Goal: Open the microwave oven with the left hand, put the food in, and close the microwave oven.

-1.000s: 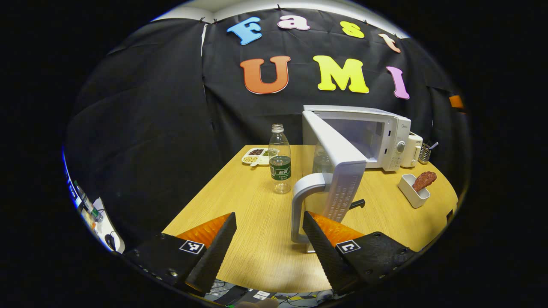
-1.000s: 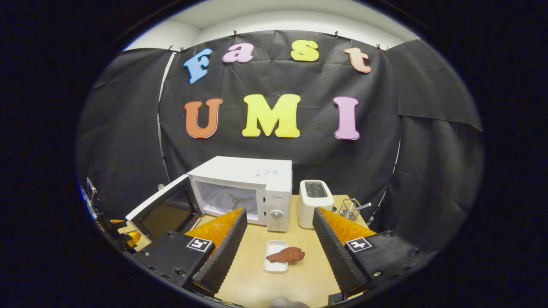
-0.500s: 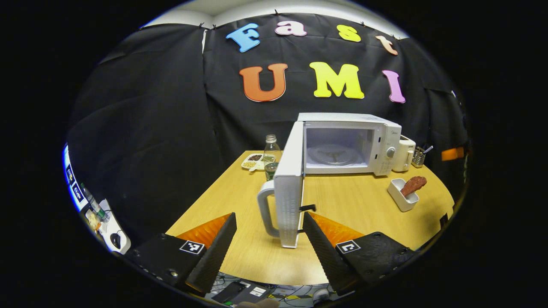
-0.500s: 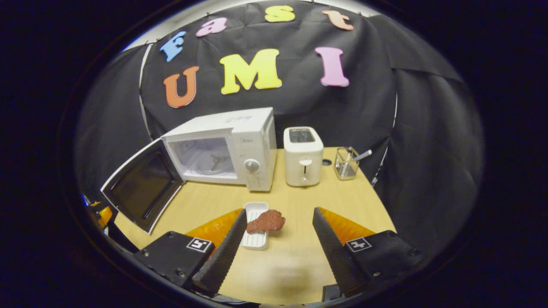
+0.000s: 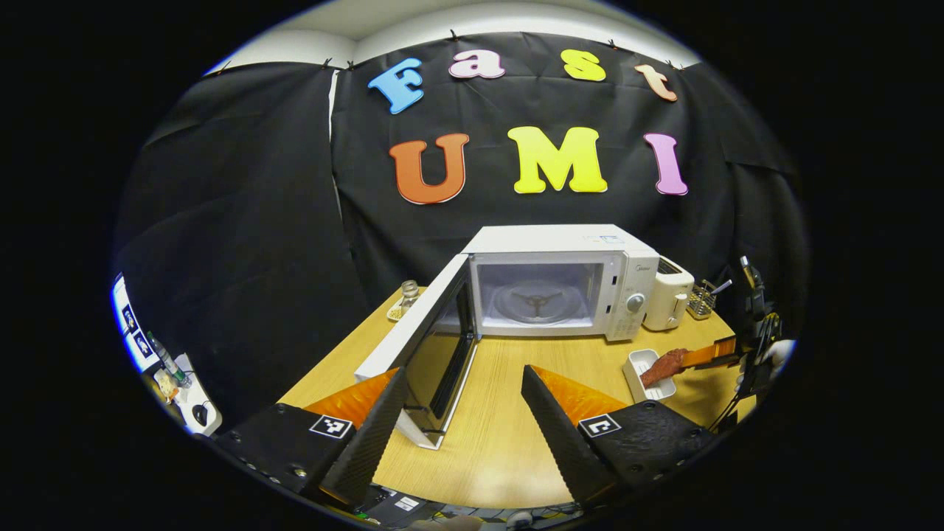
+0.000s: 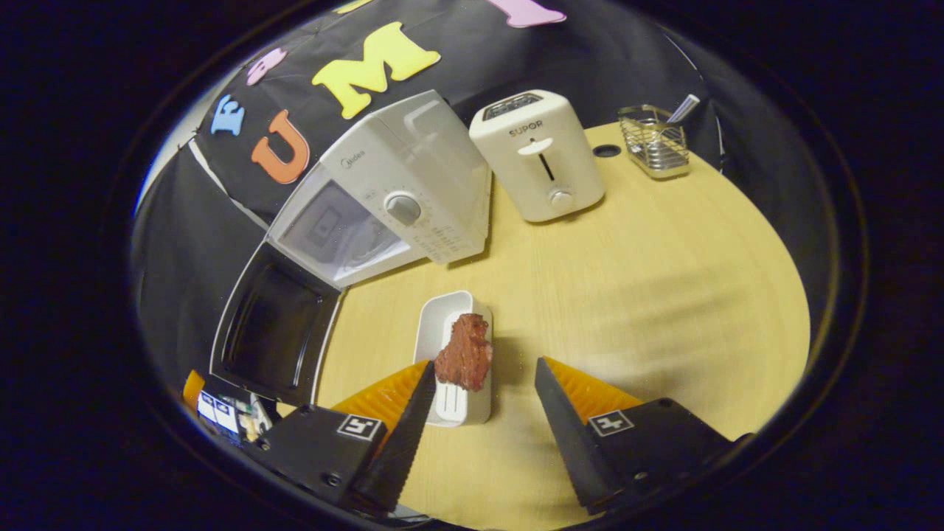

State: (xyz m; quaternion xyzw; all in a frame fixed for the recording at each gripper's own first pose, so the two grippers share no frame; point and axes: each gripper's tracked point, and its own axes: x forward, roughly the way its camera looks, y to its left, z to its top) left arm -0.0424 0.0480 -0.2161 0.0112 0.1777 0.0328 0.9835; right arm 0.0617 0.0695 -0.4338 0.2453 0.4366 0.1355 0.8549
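Observation:
The white microwave (image 5: 560, 280) stands at the back of the wooden table (image 5: 516, 435) with its door (image 5: 420, 339) swung wide open to the left and the turntable showing inside. My left gripper (image 5: 464, 383) is open, drawn back from the door, holding nothing. A reddish-brown piece of food (image 6: 464, 354) rests on a white dish (image 6: 446, 332) in front of the microwave (image 6: 398, 199). My right gripper (image 6: 483, 372) is open, just above the dish, the food between its fingertips but apart from them. In the left gripper view the dish (image 5: 639, 366) and food (image 5: 664, 366) sit at right.
A white toaster (image 6: 538, 155) stands right of the microwave, a wire basket (image 6: 653, 140) with a utensil beyond it. A bottle (image 5: 408, 292) and a small snack tray stand behind the open door. The open door (image 6: 273, 332) reaches toward the table's front left edge.
The left gripper let go of the door handle and pulled back; the door swung fully open. The right gripper tilted down and moved in over the dish with the food.

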